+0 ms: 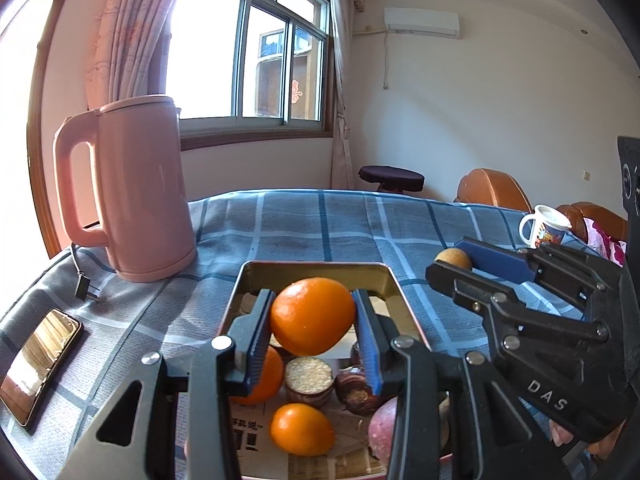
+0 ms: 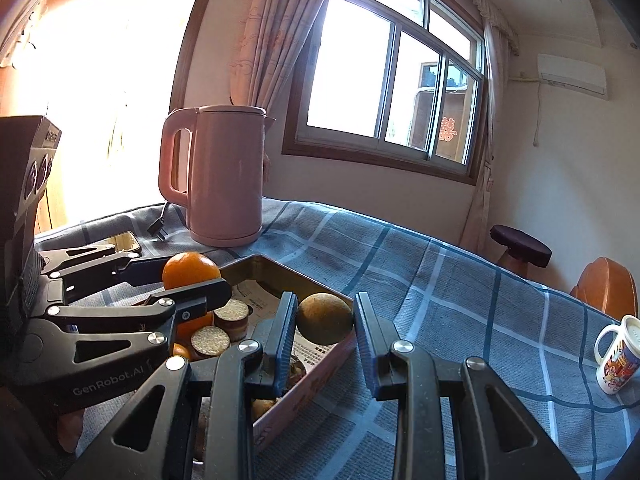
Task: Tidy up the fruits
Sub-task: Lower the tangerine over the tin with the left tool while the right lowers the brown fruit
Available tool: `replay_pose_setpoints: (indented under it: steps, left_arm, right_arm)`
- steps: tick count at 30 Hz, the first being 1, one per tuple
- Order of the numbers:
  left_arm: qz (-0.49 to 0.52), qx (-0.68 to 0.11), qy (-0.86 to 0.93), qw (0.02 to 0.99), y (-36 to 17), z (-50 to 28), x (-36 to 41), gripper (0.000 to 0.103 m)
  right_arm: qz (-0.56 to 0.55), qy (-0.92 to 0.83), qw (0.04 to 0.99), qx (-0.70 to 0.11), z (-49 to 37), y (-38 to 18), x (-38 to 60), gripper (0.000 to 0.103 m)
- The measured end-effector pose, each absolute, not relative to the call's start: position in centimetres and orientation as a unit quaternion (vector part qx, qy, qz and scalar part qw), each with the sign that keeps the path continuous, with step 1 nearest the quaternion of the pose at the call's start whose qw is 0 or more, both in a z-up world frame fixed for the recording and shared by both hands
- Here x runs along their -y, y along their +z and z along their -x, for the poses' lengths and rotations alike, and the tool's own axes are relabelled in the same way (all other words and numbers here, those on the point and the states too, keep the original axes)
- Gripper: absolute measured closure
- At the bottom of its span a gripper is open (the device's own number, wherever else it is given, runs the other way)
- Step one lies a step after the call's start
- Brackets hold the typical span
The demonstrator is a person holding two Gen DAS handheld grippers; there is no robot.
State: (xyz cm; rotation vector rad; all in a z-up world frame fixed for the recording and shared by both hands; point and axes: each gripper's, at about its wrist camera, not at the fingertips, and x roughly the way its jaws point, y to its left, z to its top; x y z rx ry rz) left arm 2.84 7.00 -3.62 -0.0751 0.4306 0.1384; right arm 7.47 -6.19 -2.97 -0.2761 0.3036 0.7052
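The orange sits clamped between the blue pads of the left gripper, lifted clear above the open tin tray. The pads press its two flanks about at the widest girth, which looks the right place: a round, firm fruit with a waxy, slightly slick peel would likely squirt out if taken nearer either end. It should bear a moderate squeeze without bruising, and it seems heavy enough to roll if set down carelessly.

The right gripper is clenched in the same way on a smaller brownish-yellow fruit, dull-skinned and probably lighter and less slippery, held over the tray's near right edge.

Below the orange, inside the tray, lie two more oranges, round grain-topped cakes, dark purple-brown fruits and a reddish one on printed paper.

Further out, on the blue checked tablecloth, stand a pink kettle to the left with its plug beside it, a phone nearer the edge, and a printed mug far right.
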Motion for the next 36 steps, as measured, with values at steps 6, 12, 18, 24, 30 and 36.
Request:
replay_pose_setpoints:
  steps: [6, 12, 18, 24, 30, 36]
  left_arm:
    - [0.035, -0.214, 0.076, 0.973, -3.5, -2.6, -7.6, 0.062]
    - [0.036, -0.215, 0.086, 0.972, -3.4, -2.2, -8.5, 0.062]
    - [0.034, -0.223, 0.092, 0.970, -3.6, -2.1, -9.1, 0.062]
    - [0.035, -0.235, 0.100, 0.966, -4.1, -2.1, -9.5, 0.062]
    - [0.033, -0.244, 0.105, 0.964, -4.2, -2.3, -9.6, 0.062]
    - [0.033, -0.260, 0.104, 0.960, -4.5, -2.7, -9.7, 0.062]
  right_arm:
    - [0.137, 0.349, 0.915, -0.146, -7.2, -2.9, 5.5, 0.072]
    - [0.140, 0.356, 0.912, -0.146, -6.9, -3.0, 4.7, 0.072]
    - [0.145, 0.365, 0.907, -0.150, -6.7, -3.3, 3.7, 0.072]
    - [0.149, 0.369, 0.904, -0.159, -6.9, -3.8, 2.9, 0.072]
    - [0.147, 0.365, 0.902, -0.175, -7.5, -4.3, 2.6, 0.072]
    - [0.163, 0.371, 0.893, -0.195, -7.6, -5.1, 1.8, 0.072]
